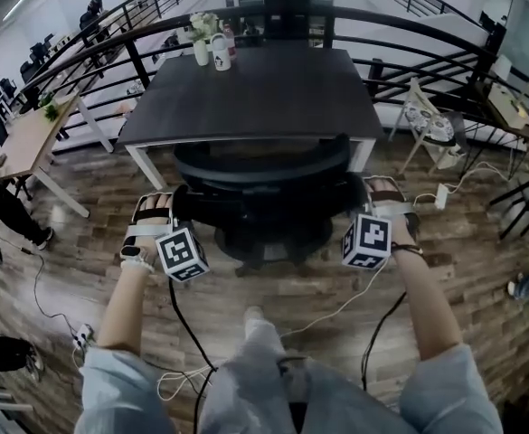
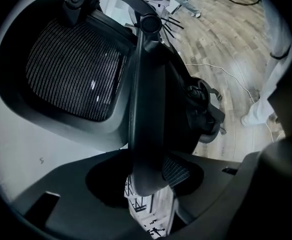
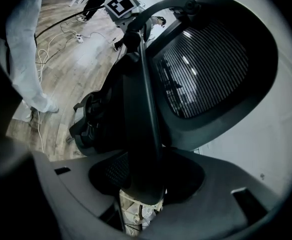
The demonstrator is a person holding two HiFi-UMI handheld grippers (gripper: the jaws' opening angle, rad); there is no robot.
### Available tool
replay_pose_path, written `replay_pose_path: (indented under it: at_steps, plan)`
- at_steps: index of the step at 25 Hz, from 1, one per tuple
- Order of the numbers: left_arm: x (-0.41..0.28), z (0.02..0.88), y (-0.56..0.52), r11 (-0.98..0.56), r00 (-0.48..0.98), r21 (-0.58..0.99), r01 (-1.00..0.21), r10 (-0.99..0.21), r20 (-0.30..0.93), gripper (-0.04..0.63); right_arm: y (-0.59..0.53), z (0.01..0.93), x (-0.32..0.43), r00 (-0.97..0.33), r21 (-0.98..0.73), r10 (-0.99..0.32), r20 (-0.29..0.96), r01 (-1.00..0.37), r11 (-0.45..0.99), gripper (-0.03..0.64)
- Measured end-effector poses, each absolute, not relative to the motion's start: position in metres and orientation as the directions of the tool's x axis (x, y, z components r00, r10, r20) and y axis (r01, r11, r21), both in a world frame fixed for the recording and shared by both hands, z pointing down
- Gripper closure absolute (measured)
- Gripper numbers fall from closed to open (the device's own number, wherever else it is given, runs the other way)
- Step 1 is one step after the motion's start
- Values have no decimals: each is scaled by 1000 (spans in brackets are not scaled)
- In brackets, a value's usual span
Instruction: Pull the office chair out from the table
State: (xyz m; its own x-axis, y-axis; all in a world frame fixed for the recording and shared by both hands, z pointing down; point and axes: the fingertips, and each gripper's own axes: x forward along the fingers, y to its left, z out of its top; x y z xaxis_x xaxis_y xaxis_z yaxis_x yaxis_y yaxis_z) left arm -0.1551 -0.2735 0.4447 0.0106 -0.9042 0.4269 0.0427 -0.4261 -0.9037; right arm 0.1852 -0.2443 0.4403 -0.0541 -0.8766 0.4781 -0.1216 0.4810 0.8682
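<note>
- Right, left gripper: jaws set wide and closed on the left edge of the office chair backrest frame; the rim sits in the notch between them.
- Right gripper: same on the right edge, jaws wide and clamped on the frame beside the mesh.
- Head view: both grips sit level with each other, one on each side of the backrest.
- Chair position: backrest faces the person, just beside the near edge of the table. The seat front looks tucked under the top and the base is out on the wood floor.
- Risk 1: the frame is smooth and curved, so a hard tug could slide a jaw off the rim.
- Risk 2: an uneven pull would yaw the chair, and an arm could clip the white table leg.
- Risk 3: cables lie loose on the floor in the pull path, so castors could snag or ride over them. The person's foot is in line too.
- Risk 4: the back may recline instead of the chair rolling.
- Risk 5: a knock to the table could tip the mug or the vase.
- Writing: no brand is legible. The mug print is too small to read, and the gripper cubes carry only square marker patterns.
</note>
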Motion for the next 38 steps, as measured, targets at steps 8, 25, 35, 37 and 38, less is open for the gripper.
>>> replay_pose_path:
  at_steps: [8,25,35,37,38]
  plan:
    - [-164,445,-240,-418,14,-907,49,-908,419,394,-198,442,175,-25,867,-878,479,-144,477,431]
    - [-159,441,-162,-388,114,-921,22,-914,388,394,-113,439,175,39,873,-880,473,-156,463,428]
    - [-151,433,-140,-370,93,-929,1,-925,368,394,-89,435,183,31,875,-880,473,-137,465,429]
    - [-151,434,-137,-365,96,-931,-11,-927,362,394,-86,435,183,32,881,-886,463,-129,456,428]
    - [-151,434,-136,-363,95,-932,-14,-928,360,393,-86,434,183,30,882,-887,460,-128,453,428]
